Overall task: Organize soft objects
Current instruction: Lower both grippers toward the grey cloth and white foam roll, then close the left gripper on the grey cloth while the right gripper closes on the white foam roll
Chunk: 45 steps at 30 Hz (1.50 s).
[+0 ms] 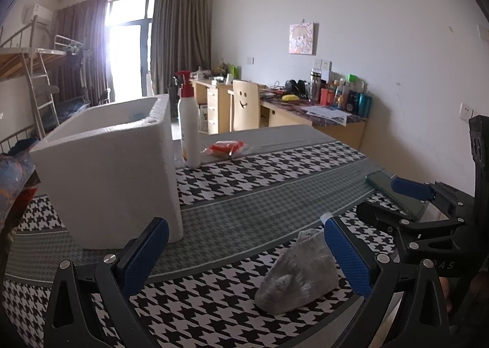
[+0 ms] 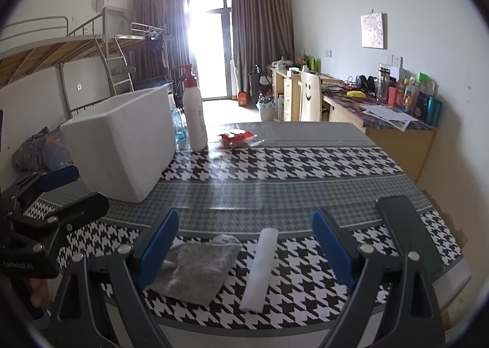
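A crumpled grey cloth lies on the houndstooth table near its front edge. My left gripper is open; the cloth lies low by its right finger and nothing is between the pads. A white foam strip lies right of the cloth, between the wide-open jaws of my right gripper, untouched. A white foam box stands open-topped at the left. The right gripper also shows at the right of the left wrist view.
A white pump bottle and a red packet sit behind the box. A dark phone lies at the table's right edge. Desks, a chair and bunk beds stand beyond.
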{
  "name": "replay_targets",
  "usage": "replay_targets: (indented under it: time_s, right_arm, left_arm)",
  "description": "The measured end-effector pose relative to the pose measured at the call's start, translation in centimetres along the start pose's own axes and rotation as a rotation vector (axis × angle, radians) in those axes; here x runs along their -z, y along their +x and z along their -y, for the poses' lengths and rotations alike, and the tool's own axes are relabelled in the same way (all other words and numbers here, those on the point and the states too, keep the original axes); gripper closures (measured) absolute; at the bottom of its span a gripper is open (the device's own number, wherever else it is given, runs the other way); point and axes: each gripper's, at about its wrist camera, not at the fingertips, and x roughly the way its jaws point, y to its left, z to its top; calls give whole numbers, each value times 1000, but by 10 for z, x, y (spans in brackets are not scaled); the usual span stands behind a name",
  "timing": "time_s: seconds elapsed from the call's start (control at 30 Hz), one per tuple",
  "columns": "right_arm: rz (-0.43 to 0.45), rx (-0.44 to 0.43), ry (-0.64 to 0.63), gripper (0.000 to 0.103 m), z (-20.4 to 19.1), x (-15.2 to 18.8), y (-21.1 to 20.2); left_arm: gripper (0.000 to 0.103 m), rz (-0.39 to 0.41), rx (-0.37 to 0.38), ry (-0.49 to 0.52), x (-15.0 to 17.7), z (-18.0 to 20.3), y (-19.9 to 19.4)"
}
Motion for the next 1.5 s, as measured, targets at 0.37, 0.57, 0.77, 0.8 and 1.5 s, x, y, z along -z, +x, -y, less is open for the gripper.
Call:
replay_targets:
  time_s: [0.37, 0.57, 0.77, 0.8, 1.5]
  right_arm:
    - [-26, 15, 16, 11, 6, 8, 1]
    - [-39, 23, 28, 11, 10, 13, 3]
    - [-56, 27, 35, 11, 14, 17, 7]
    - [-60, 28, 35, 11, 14, 18, 8]
    - [-122, 35, 49, 11, 20, 34, 20]
  left_arm:
    - [1, -41, 37, 18, 4, 11, 7]
    - [1, -80, 53, 28, 9, 16, 17]
    - [1, -126, 68, 35, 15, 21, 28]
    - [1, -134, 70, 36, 15, 22, 30]
    - [3, -232, 86, 53, 24, 29, 58]
